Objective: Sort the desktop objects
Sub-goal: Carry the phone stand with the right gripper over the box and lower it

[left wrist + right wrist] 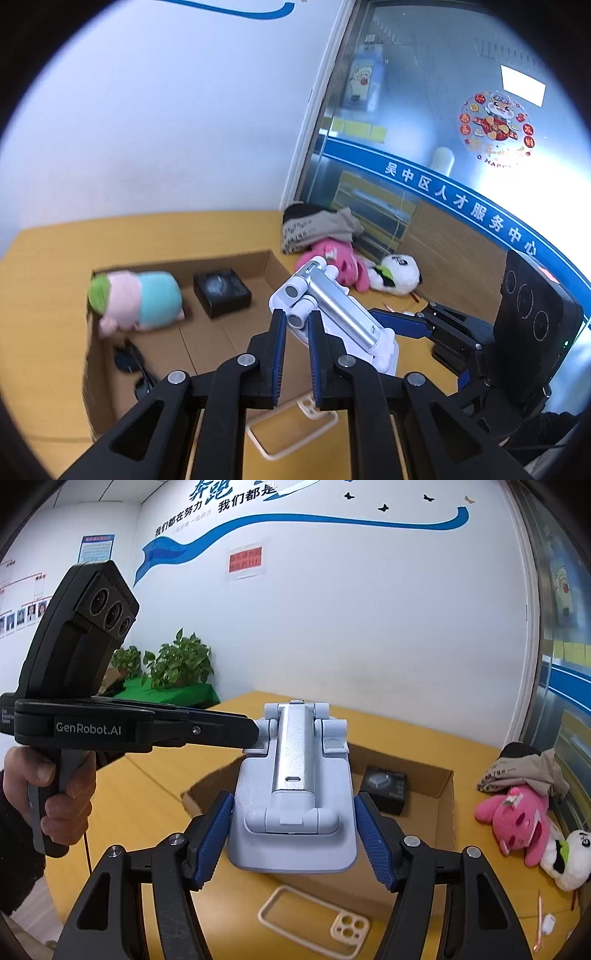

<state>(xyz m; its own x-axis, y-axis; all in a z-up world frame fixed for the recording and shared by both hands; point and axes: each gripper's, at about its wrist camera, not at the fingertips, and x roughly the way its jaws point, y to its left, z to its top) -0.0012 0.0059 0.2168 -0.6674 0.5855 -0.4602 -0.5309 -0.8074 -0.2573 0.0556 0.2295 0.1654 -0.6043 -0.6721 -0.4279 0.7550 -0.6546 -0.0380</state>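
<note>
A white and silver folding phone stand [295, 760] hangs in the air above the open cardboard box [443, 812], with both grippers on it. My right gripper [295, 827] is shut on the stand's flat base, its blue pads [218, 823] pressing on both side edges. My left gripper [296, 321] is shut on a hinge knuckle at the stand's [332, 306] far end. In the right wrist view the left gripper [255, 734] comes in from the left, and a hand [48, 794] holds its handle.
In the box [273, 266] lie a pink, blue and green plush toy [136, 299], a black case [221, 291] and dark sunglasses [129, 360]. A beige phone case [314, 923] lies on the yellow table. A pink plush [517, 819], a panda plush [569, 860] and bundled clothes [524, 768] are by the glass wall.
</note>
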